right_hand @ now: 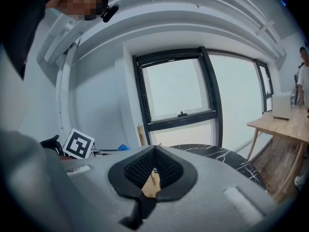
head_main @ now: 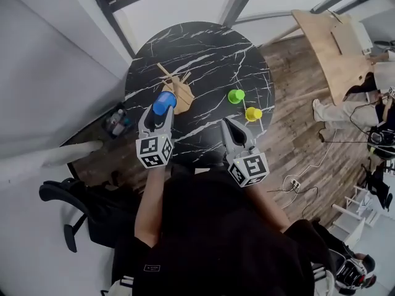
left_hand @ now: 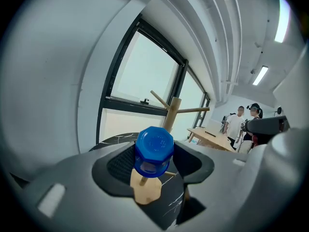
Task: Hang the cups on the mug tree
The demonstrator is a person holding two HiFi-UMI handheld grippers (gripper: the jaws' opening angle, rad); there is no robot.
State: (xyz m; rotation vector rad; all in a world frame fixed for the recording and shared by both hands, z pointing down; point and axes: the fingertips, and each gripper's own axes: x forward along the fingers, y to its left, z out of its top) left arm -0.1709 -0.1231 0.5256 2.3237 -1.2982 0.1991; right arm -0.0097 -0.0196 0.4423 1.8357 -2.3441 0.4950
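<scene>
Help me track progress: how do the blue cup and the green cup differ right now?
The blue cup is gripped in the left gripper's jaws; the green cup stands free on the table. The blue cup is held up by the mug tree; the green cup sits farther right, beside the yellow cup. Both look alike in size and shape.

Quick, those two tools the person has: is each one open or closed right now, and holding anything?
Left tool: closed on the blue cup.
Right tool: closed, holding nothing.
</scene>
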